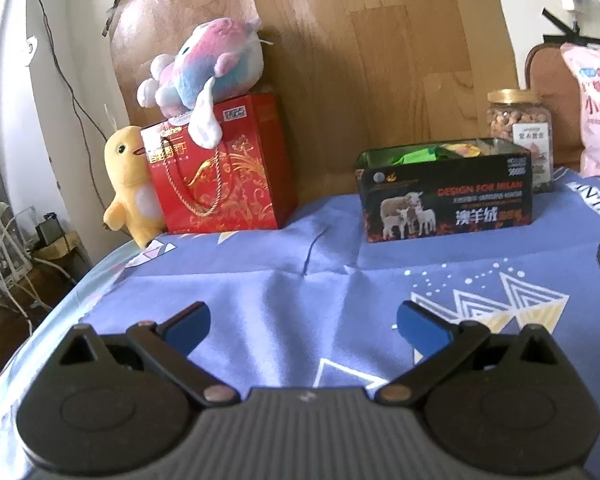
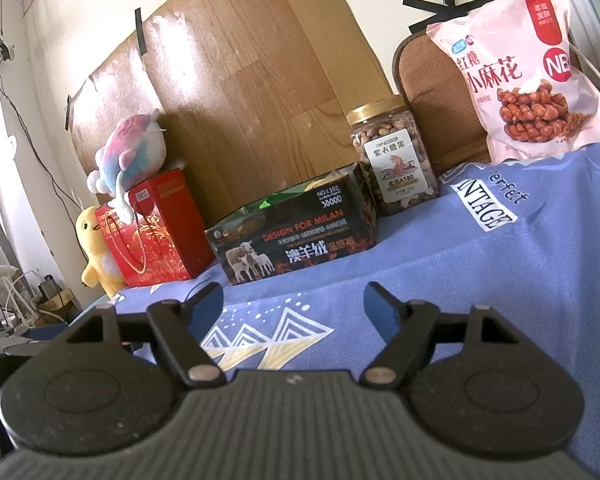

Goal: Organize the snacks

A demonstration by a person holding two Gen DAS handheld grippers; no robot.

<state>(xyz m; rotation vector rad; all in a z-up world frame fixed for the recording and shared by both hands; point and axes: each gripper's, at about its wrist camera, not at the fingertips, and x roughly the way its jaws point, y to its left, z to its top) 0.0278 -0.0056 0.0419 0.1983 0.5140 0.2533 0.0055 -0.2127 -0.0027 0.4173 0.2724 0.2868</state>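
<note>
Gaping empty, both grippers (image 1: 302, 322) (image 2: 293, 307), twist-snack bag (image 2: 528, 80) whole only right view

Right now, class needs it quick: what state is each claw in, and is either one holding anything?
Left claw: open, holding nothing, above the blue cloth.
Right claw: open, holding nothing.

Soft daylight, mild blur, fisheye-warped edges
</note>
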